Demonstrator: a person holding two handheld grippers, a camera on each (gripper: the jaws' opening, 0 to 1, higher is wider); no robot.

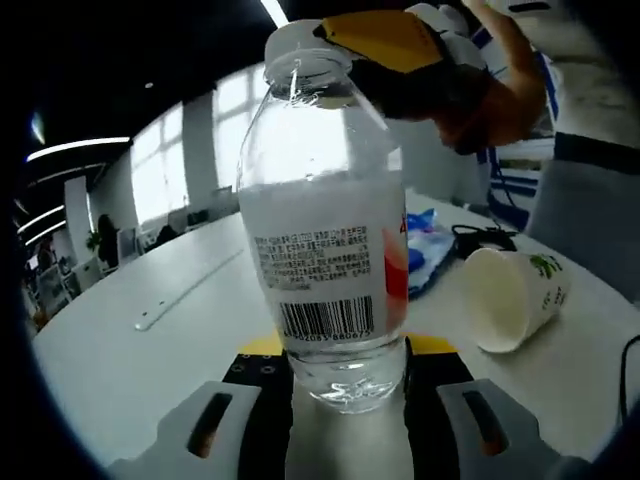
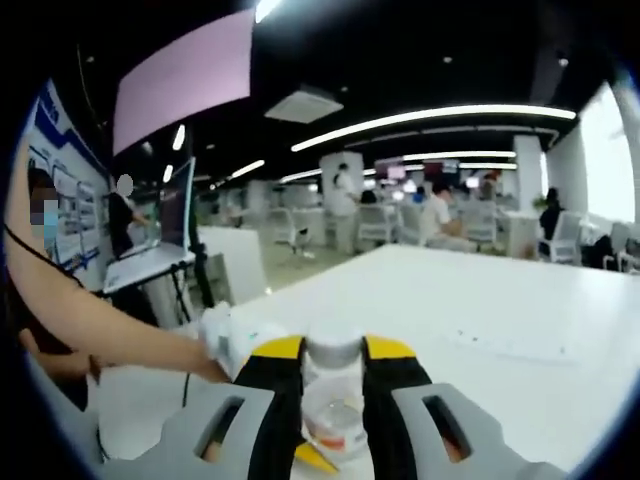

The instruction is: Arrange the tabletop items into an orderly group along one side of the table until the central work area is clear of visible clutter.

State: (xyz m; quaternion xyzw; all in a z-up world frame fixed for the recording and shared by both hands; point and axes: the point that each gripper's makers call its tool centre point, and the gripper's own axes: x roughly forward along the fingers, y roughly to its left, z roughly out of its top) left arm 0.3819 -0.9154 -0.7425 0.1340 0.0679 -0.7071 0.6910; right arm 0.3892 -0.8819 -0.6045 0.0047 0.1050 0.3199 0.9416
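Note:
A clear plastic water bottle [image 1: 325,250] with a white label and barcode stands upright on the white table [image 1: 130,350]. My left gripper [image 1: 345,375] is shut on the bottle's base. The right gripper [image 1: 400,50], yellow and black, reaches in from the upper right and holds the white cap [image 1: 295,45]. In the right gripper view the cap [image 2: 333,348] sits between the jaws of my right gripper [image 2: 333,365], with the bottle's clear body [image 2: 333,415] below it.
A paper cup [image 1: 515,295] lies on its side to the right of the bottle. Behind it are a blue and white packet [image 1: 425,245] and a black cable [image 1: 480,238]. A person's arm [image 2: 100,325] crosses the left. Bare tabletop [image 2: 480,300] stretches away.

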